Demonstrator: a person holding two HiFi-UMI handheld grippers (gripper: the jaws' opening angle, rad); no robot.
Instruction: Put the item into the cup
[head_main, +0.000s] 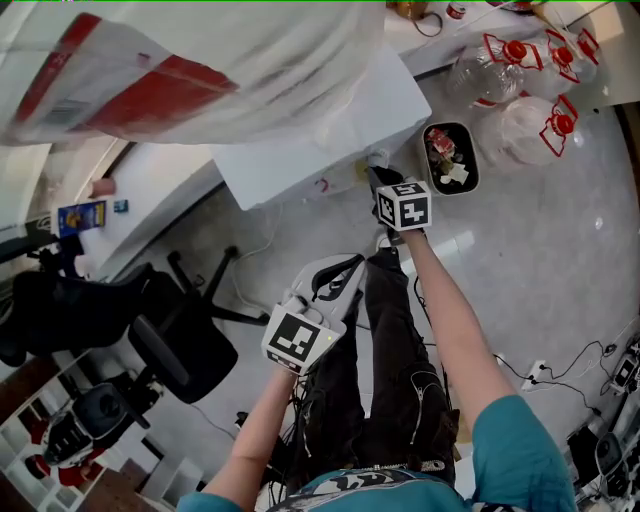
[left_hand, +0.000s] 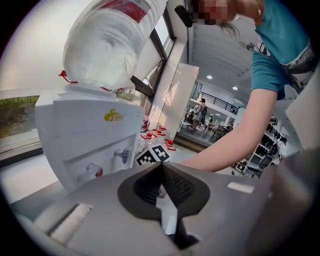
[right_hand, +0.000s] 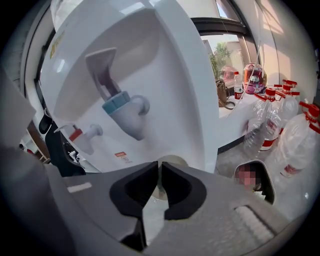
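A white water dispenser (head_main: 330, 120) stands in front of me, with a big bottle (head_main: 200, 50) upside down on top. My right gripper (head_main: 380, 172) reaches under the dispenser's front. In the right gripper view the gripper (right_hand: 160, 169) is shut on the wall of a pale cup (right_hand: 172, 161), below the blue tap (right_hand: 122, 107). The red tap (right_hand: 80, 134) is to its left. Most of the cup is hidden behind the jaws. My left gripper (head_main: 338, 282) hangs back over my legs. It (left_hand: 161, 167) is shut with nothing in it.
A black bin (head_main: 450, 158) with rubbish stands right of the dispenser. Several empty water jugs (head_main: 520, 90) with red caps lie behind it. A black office chair (head_main: 150, 330) stands at the left. Cables (head_main: 580, 370) run along the floor at the right.
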